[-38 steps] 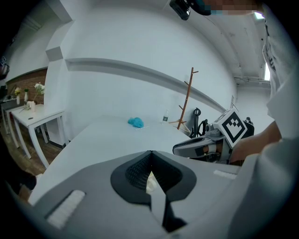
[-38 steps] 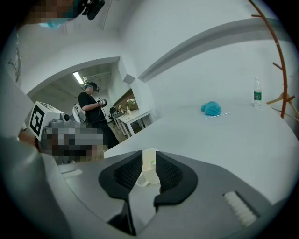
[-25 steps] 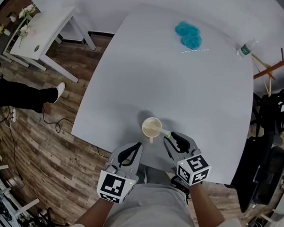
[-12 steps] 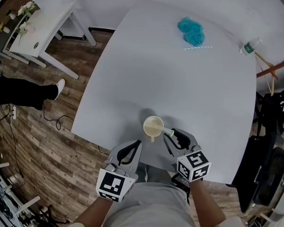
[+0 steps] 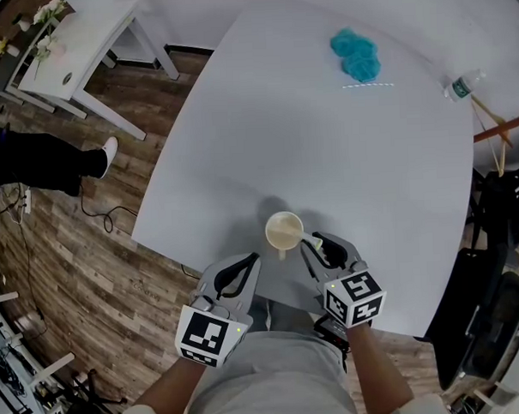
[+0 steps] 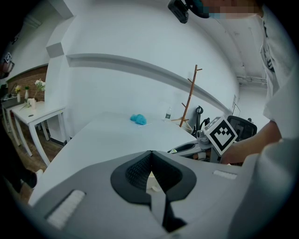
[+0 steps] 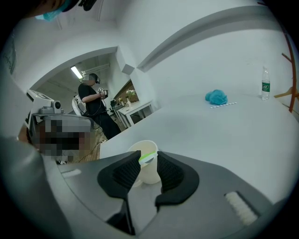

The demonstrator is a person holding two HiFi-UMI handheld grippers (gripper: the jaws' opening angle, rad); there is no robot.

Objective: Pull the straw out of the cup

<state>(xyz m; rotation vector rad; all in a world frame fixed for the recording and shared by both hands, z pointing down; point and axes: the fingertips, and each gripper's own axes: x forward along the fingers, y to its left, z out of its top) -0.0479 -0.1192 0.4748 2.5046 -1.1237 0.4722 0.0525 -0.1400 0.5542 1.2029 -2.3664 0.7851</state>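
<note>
Right gripper [image 5: 323,246] is held over the near edge of the table [image 5: 325,139], just right of the cup [image 5: 284,231]. Its jaws are seen slightly spread and have just been closing in. The tip of the straw [image 5: 309,239] is framed between the pads, but no firm pinch can be made out. That straw is leaned out of the cup toward the near right, its lower end inside. Left gripper [image 6: 150,154] is held near-left of the cup, jaws pressed together on nothing.
</note>
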